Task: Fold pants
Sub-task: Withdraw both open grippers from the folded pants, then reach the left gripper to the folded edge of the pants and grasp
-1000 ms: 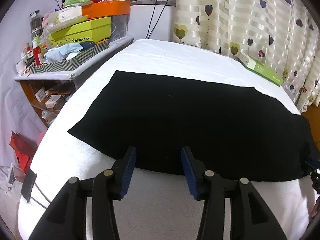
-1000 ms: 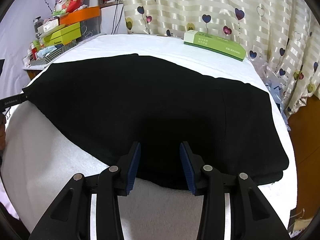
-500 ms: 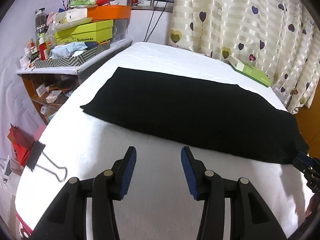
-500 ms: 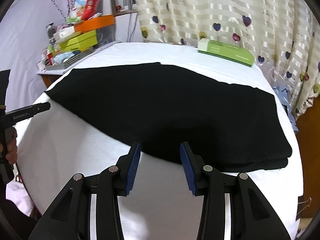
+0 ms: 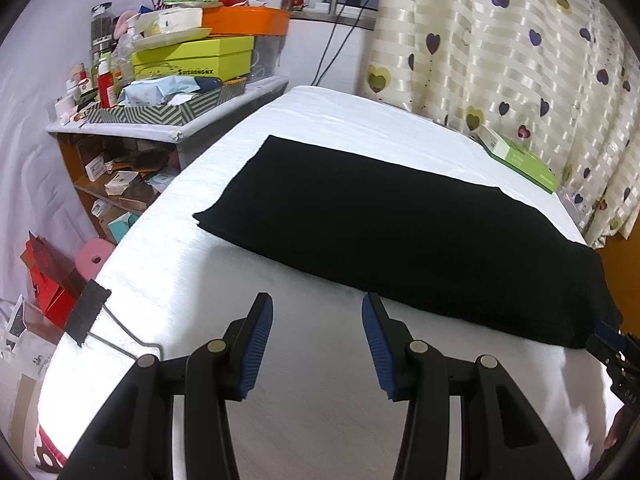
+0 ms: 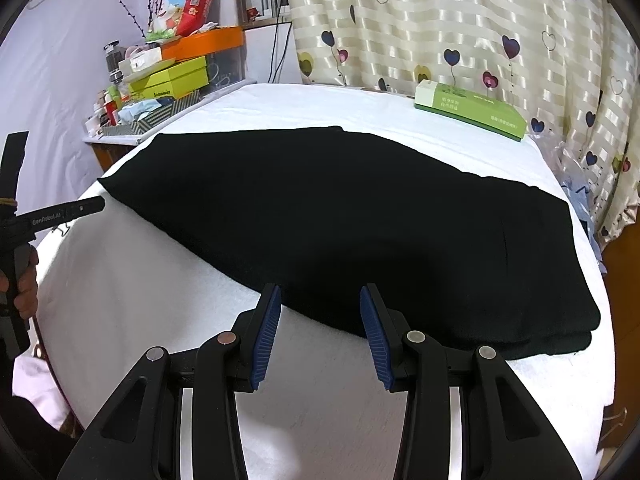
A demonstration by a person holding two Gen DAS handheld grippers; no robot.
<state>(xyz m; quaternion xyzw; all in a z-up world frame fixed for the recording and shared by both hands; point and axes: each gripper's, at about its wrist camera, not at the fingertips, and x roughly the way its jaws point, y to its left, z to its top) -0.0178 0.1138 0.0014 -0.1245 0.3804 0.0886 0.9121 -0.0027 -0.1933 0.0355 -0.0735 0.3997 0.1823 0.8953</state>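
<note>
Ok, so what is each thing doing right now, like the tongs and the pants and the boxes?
Left tongs: open, empty, above the white cover.
Right tongs: open, empty, at the pants' near edge.
Black pants: folded lengthwise, lying flat.
Green box: closed, lying flat.
Binder clip: clamped on the cover's edge.

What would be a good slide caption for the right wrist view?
Open right gripper at the near edge of black pants, folded lengthwise on a white-covered table.
</note>
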